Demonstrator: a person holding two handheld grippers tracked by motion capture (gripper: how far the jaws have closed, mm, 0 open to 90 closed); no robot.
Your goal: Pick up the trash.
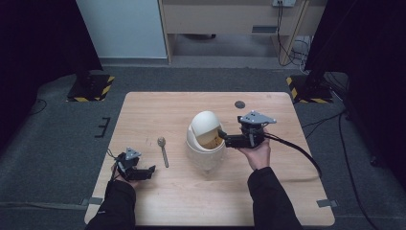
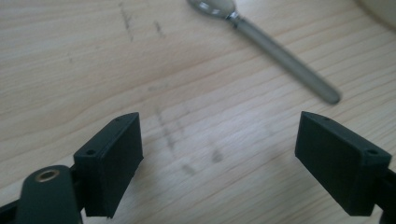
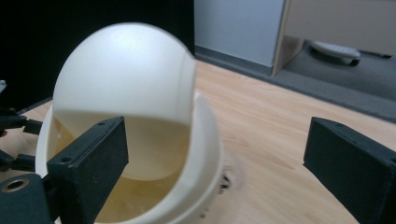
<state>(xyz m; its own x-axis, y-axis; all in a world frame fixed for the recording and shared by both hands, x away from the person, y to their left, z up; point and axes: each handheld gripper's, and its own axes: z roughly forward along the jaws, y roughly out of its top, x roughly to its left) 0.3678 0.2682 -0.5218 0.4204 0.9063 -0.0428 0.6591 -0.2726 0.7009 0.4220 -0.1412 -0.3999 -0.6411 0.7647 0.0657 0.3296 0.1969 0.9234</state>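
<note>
1. Reaching at frame centre, high view: right gripper (image 1: 224, 139) level with mouth of white bin (image 1: 206, 143), dome lid (image 1: 207, 125) swung partly back, opening exposed.
2. Right gripper view: jaws spread wide, nothing between them; one jaw just in front of bin (image 3: 205, 154) rim, touching or not cannot tell; lid (image 3: 123, 74) upper left of frame.
3. Left gripper (image 1: 143, 172) lower left of high view, resting low on table (image 1: 287, 191); jaws wide apart, empty.
4. Spoon (image 1: 163, 150) flat on table, between left gripper and bin, untouched; in left gripper view spoon (image 2: 275, 49) at upper right, well clear of jaws.
5. Progress, judged: lid part open, early stage; spoon not yet picked up; remaining likely grasp of spoon and transfer to bin.
6. Labels: none legible on bin, spoon or grippers; faint grey smudges on tabletop, no writing.
</note>
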